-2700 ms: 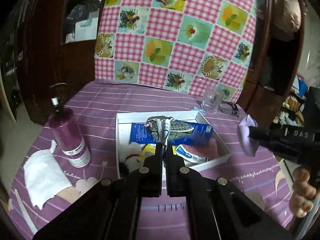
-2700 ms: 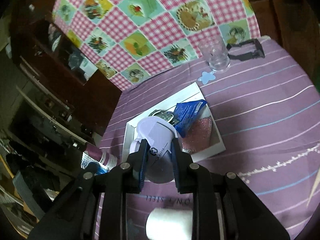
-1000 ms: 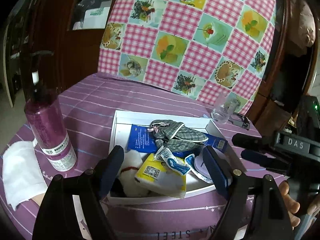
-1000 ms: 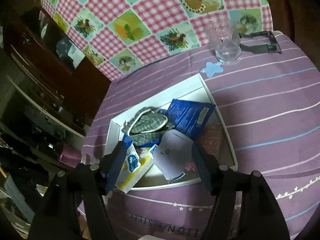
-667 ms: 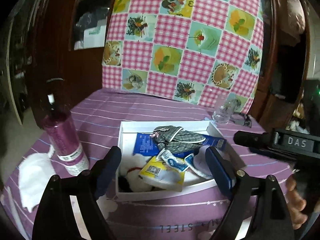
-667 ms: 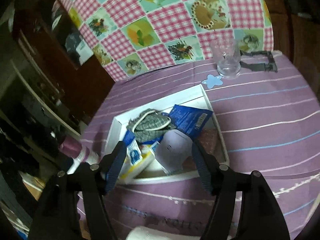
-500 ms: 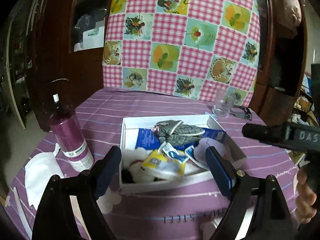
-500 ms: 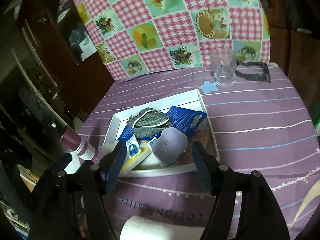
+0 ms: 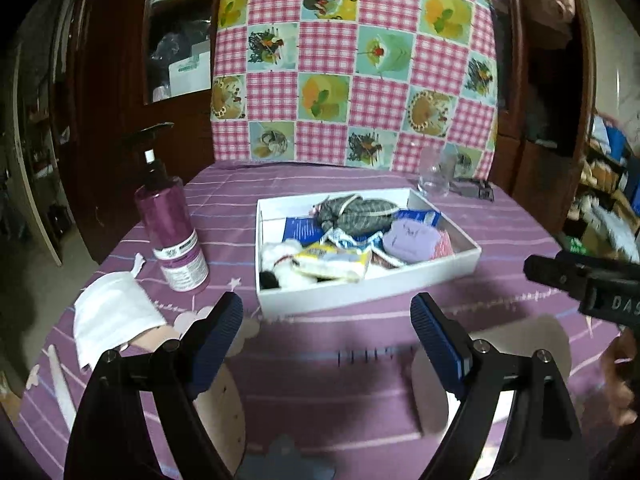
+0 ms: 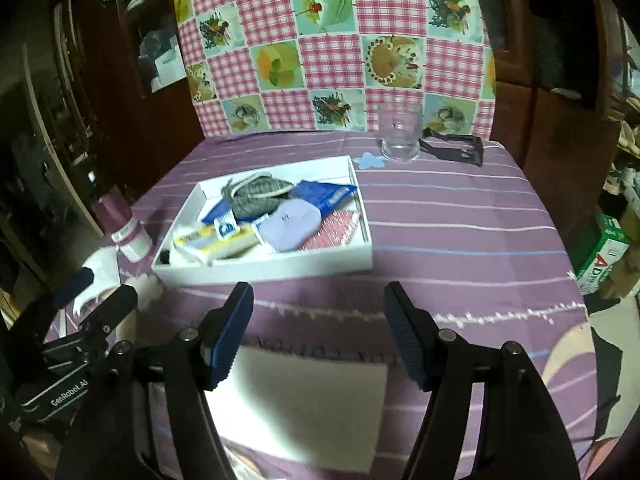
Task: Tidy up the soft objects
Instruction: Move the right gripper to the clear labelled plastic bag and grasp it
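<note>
Both grippers, left and right, fingers wide apart, empty, near the white tray.

"DAS" on right tool | "GenRobot.AI" on left tool | "AD" on green-white box on floor

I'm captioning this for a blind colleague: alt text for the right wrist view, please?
An open right gripper hovers over a purple-striped tablecloth, facing a white tray piled with soft items. A clear glass stands beyond it.
</note>
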### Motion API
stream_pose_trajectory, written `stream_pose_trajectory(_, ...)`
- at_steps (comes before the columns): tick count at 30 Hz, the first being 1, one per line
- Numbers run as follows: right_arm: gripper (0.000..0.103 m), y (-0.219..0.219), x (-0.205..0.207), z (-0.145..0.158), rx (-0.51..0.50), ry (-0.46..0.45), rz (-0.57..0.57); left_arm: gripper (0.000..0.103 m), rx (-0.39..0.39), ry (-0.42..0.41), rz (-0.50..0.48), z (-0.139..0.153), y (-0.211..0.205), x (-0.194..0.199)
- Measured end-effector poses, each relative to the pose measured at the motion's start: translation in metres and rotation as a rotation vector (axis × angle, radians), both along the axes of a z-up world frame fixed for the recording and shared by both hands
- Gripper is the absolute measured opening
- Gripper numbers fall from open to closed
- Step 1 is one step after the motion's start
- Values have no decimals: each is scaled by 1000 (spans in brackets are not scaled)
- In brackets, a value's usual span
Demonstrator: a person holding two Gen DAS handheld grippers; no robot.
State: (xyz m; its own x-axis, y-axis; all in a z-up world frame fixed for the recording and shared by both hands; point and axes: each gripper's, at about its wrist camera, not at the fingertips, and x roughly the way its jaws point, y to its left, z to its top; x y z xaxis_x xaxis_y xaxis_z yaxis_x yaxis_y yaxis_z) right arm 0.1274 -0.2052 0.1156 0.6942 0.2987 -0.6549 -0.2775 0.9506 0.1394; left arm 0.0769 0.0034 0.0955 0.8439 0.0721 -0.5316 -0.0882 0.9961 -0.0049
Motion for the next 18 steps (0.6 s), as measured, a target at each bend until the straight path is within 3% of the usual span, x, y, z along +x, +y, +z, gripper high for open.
stream_pose_trajectory(3, 68, -3, -16, -2, -32, -12, 27, 87, 5, 25, -14, -7, -4, -11)
stream_pose_trajectory(8, 68, -6, -37, -17, -36, 54, 95, 87, 8, 50, -63, -20, -13, -30)
stream_pose_trajectory(13, 63, -4, -57, -32, -46, 49, 142, 87, -40, 84, -124, -32, -18, -46)
stream_pose_trajectory(18, 61, -6, -68, -38, 4, 59, 180, 87, -75, 94, -117, -41, -15, -54)
